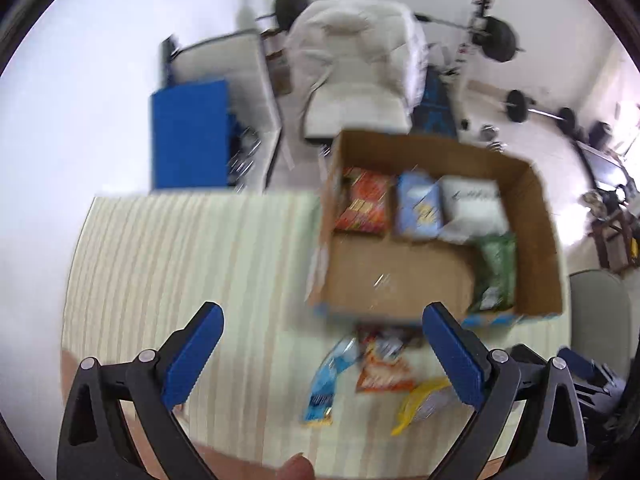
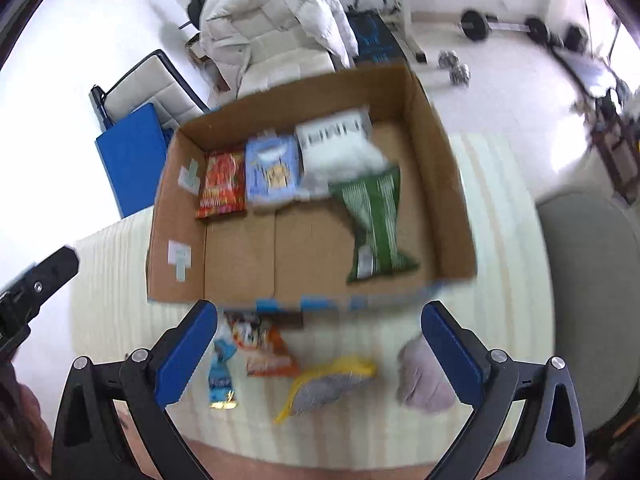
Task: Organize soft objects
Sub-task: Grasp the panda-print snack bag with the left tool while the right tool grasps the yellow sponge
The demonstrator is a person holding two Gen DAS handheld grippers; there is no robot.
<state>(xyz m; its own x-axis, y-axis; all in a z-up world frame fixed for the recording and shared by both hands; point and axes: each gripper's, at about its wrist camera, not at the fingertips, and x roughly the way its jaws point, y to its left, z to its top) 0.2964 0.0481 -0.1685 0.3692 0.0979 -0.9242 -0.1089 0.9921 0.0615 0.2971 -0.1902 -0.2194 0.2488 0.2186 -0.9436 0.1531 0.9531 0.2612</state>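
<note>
With both cams looking down at the striped mat (image 2: 500, 240), I see my left gripper (image 1: 322, 344) spread wide with nothing between its blue pads (image 1: 192, 356), and my right gripper (image 2: 318, 344) likewise spread and empty. Nearest to me on the mat, loose in front of the box: a blue packet (image 2: 222, 376), an orange bag (image 2: 266, 350) just right of it, a yellow-edged grey pouch (image 2: 324, 386), and a grey-pink lump (image 2: 420, 380) next to the right gripper's right pad. The left cam shows the first three as well: blue packet (image 1: 326, 384), orange bag (image 1: 382, 368), yellow pouch (image 1: 424, 400). Past them sits the open box (image 2: 240, 256), its near half mostly bare cardboard. A green bag (image 2: 376, 224) lies along its right side, running from the back row toward the near wall. The back row, left to right: red bag (image 2: 222, 188), light-blue bag (image 2: 272, 172), white bag (image 2: 336, 144), edges touching or nearly so; motion blur hides the detail. Beyond the box, a chair with a white puffer jacket (image 2: 276, 20), a blue pad (image 2: 132, 156) on the left, barbells (image 2: 504, 26) on the floor.
</note>
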